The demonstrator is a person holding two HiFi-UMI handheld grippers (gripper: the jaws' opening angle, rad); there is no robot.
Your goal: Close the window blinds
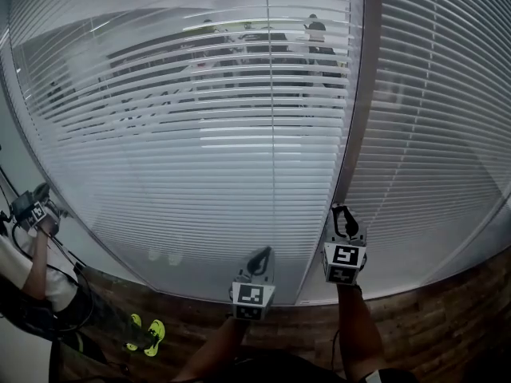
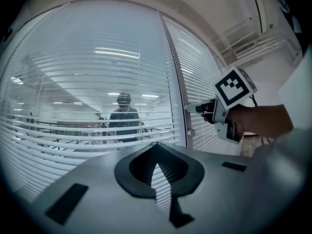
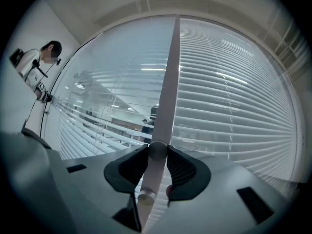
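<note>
White slatted blinds cover two window panels. The left blind has slats tilted partly open, and a room shows through its upper half. The slats of the right blind lie flat and closed. A pale tilt wand hangs along the post between the panels. My right gripper points up at that post. In the right gripper view both tips of my right gripper touch the wand, and its end cap sits low between the jaws. My left gripper hovers lower left, shut and empty, tips meeting.
A person stands at the far left by the window edge, holding a marker-cube device, and is also visible in the right gripper view. Wood-pattern floor lies below the sill. People show beyond the glass.
</note>
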